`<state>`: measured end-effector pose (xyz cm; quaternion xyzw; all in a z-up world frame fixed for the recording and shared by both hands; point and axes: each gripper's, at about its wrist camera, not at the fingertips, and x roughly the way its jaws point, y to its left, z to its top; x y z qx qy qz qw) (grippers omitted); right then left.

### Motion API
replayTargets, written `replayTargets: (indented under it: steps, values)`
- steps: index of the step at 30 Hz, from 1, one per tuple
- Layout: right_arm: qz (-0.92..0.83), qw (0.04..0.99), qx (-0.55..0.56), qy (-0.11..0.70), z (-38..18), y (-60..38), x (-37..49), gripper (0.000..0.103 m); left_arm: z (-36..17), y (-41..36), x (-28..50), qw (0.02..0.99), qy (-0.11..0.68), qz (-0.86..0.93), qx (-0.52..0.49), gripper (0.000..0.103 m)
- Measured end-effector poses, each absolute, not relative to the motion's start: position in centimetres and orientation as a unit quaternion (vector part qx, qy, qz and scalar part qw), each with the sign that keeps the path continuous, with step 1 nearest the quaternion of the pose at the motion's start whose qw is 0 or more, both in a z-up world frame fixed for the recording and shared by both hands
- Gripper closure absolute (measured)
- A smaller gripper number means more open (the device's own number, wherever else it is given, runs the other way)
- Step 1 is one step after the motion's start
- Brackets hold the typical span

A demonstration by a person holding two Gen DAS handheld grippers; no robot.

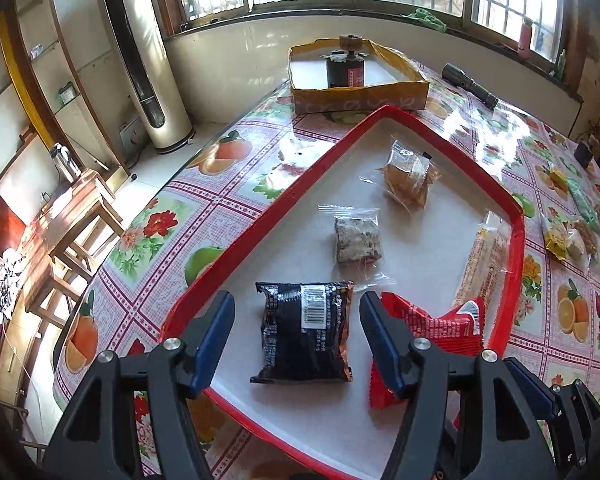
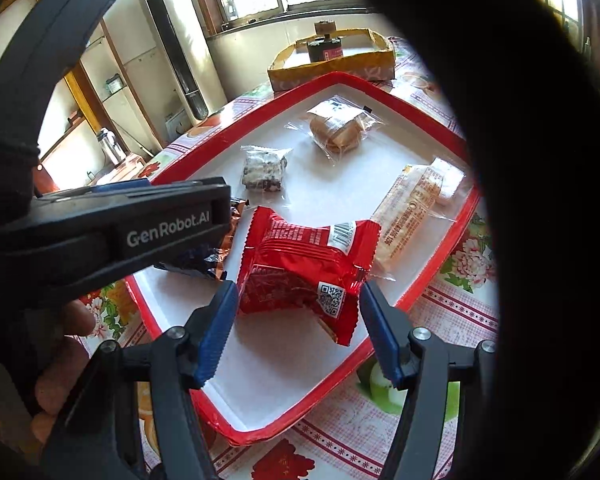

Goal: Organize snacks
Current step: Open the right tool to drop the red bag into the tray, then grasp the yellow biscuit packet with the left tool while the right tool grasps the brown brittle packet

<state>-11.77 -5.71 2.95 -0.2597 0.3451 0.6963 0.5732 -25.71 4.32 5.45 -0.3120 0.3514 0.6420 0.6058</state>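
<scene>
both hand-held grippers wide open, holding nothing: left hand-held gripper (image 1: 296,336) around black snack packet (image 1: 306,332), right hand-held gripper (image 2: 298,332) around red snack packet (image 2: 306,270), lower centre; light, crinkly, probably slippery; better pinched across the middle.

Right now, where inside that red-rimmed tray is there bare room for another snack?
The red-rimmed white tray is bare along its left rim, beside the clear-wrapped speckled square, and at its far corner. Crowded near: black foil packet, red foil packet.
</scene>
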Motion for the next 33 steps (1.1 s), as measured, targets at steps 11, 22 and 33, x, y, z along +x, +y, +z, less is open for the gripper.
replayTargets:
  steps: [11, 22, 33]
  values:
    - [0.666, 0.616, -0.213, 0.363, 4.0, -9.1, -4.7, 0.036, 6.7, 1.6, -17.5, 0.667, 0.381, 0.579, -0.274, 0.038]
    - [0.529, 0.732, -0.196, 0.382, 3.1, -9.1, 12.6, 0.036, 5.8, 3.4, -7.4, 0.718, 0.411, 0.487, -0.28, 0.038]
    - [0.5, 0.747, -0.174, 0.401, 2.2, -1.7, 21.8, 0.036, 5.4, 6.5, -5.1, 0.717, 0.426, 0.471, -0.287, 0.038]
